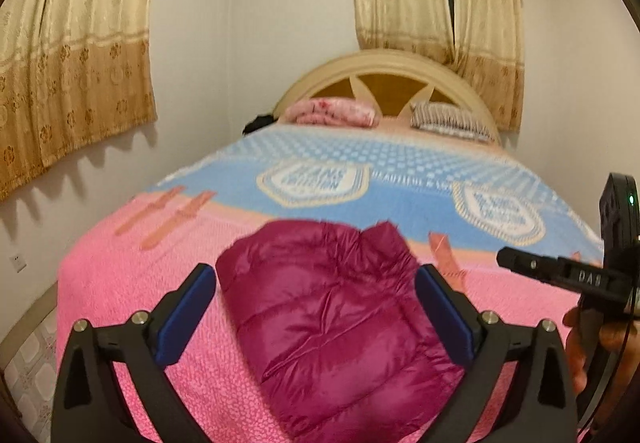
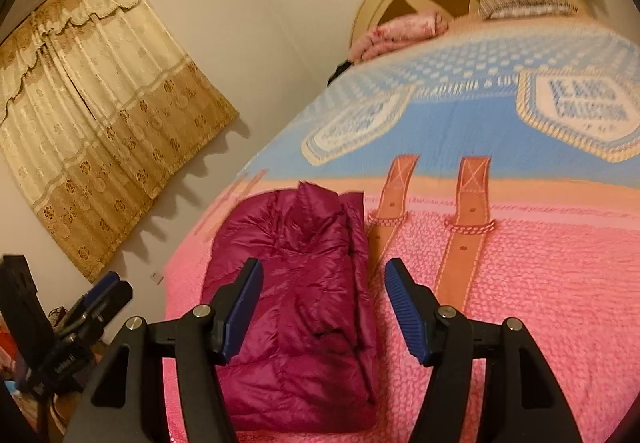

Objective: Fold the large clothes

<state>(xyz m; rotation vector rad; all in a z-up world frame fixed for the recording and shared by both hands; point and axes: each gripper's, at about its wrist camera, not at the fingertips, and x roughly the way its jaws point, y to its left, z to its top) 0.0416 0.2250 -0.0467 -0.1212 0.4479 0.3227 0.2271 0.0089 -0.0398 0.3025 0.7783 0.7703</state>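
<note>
A magenta puffer jacket (image 1: 328,307) (image 2: 292,283) lies folded into a compact bundle on the pink end of the bedspread (image 1: 120,283) (image 2: 540,283). My left gripper (image 1: 316,270) hovers above it, open wide, its blue pads clear of the fabric on both sides. My right gripper (image 2: 324,263) is open too and holds nothing; it hangs over the jacket's right edge. In the left wrist view the right gripper's black body (image 1: 560,271) shows at the right edge with a hand (image 1: 580,343) under it. The right wrist view catches the left gripper (image 2: 96,295) at the lower left.
The bed runs back to a cream arched headboard (image 1: 384,71) with a pink folded blanket (image 1: 332,111) and a striped pillow (image 1: 448,121). A white wall and beige curtains (image 1: 72,83) stand close on the left. A tiled floor strip (image 1: 28,363) lies beside the bed.
</note>
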